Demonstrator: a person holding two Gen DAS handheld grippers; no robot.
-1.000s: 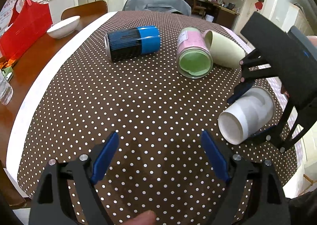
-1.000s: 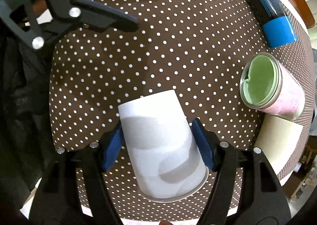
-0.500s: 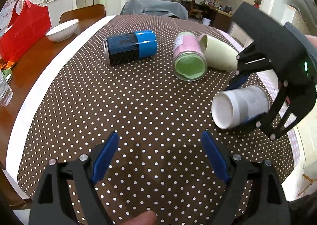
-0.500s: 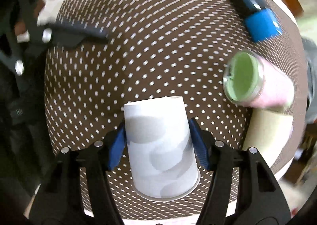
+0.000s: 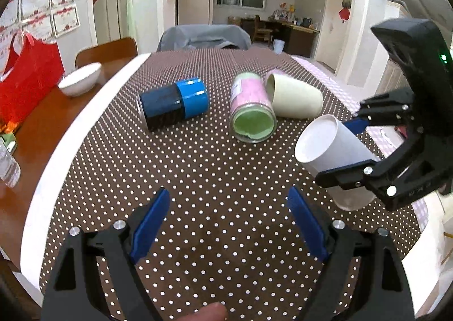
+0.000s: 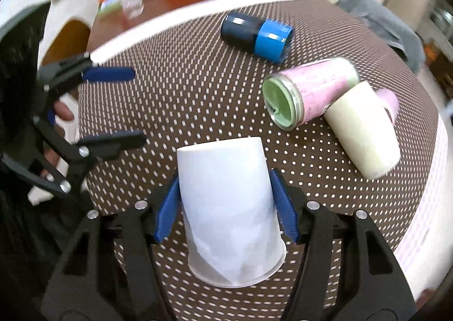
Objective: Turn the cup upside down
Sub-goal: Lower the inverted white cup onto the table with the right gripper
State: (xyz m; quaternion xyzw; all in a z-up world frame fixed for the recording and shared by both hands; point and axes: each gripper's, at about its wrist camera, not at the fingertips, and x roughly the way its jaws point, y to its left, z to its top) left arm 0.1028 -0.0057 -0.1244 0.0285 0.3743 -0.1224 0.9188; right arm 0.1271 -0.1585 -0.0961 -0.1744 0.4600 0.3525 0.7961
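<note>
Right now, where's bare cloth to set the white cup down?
Bare dotted cloth lies ahead of the open left tool, bordered by the blue can and green-lidded jar on the far side. It is crowded around the jar and cream cup, which touch. The right tool holds the white cup.

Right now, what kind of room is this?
Likely a home dining room: a table under a polka-dot cloth, a chair beside a white bowl, and certificates on the wall.
</note>
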